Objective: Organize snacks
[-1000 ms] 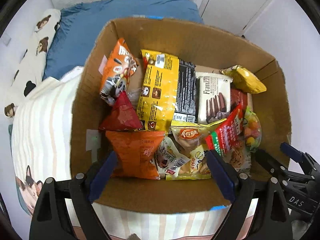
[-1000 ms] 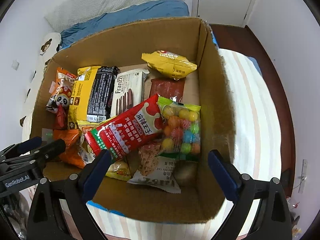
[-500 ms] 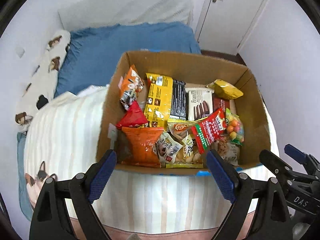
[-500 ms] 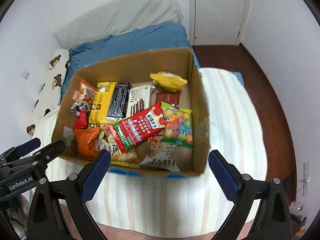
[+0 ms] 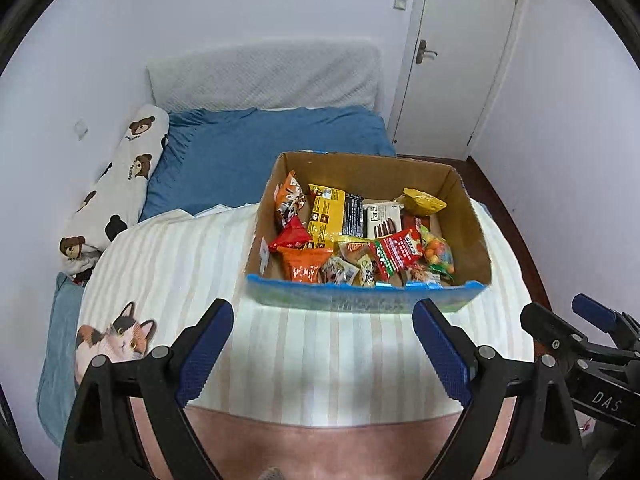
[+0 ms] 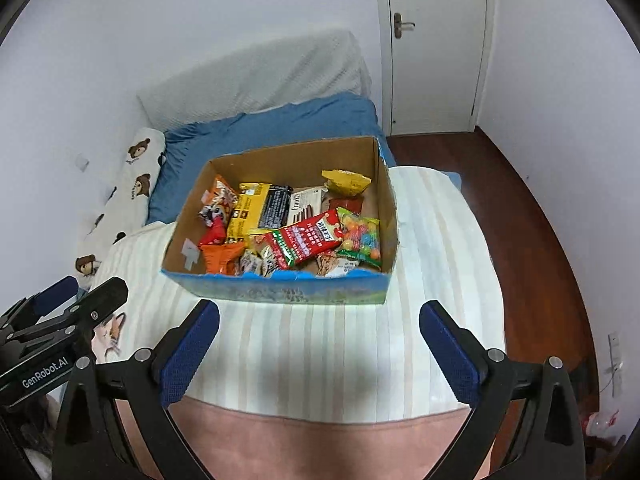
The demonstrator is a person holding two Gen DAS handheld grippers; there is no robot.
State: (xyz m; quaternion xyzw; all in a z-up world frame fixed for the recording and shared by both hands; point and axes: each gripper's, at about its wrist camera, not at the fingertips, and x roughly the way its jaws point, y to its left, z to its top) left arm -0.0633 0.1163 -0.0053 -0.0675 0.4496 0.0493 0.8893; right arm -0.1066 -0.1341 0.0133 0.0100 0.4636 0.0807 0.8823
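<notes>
Cardboard box (image 5: pixel 466 216) with blue printed outer wall, resting on striped blanket (image 5: pixel 192 264) across bed, packed with snack packets. Readable on packets: "Franzzi" on white biscuit box (image 5: pixel 383 220) with brown cookie sticks pictured; Chinese characters in white on red packet (image 6: pixel 308 238), too small to read in full. Beside those: yellow-and-black bag (image 5: pixel 334 216) with tiny brown icons, orange panda-print bag (image 5: pixel 289 198) leaning on left wall of box, red triangular packet (image 5: pixel 292 236), orange crinkled bag (image 5: pixel 303 265), yellow packet (image 5: pixel 423 201) at far right corner, clear bag of coloured candy balls (image 6: pixel 362 234) near right wall.

Left gripper (image 5: pixel 323 350): blue-padded jaws spread wide, nothing between, hanging over blanket on near side of box, apart from it. "GenRobot.AI" printed on its body in right wrist view.

Right gripper (image 6: pixel 319 350): jaws likewise wide, holding nothing, over blanket short of box. "DAS" lettering on its body in left wrist view.

Calico cat print (image 5: pixel 116 342) on blanket's left edge. Bear-print pillow (image 5: pixel 120 184) along left wall, small writing under bears unreadable. Blue bedding (image 5: pixel 256 148) beyond box; white door (image 5: pixel 460 56) with handle behind.
</notes>
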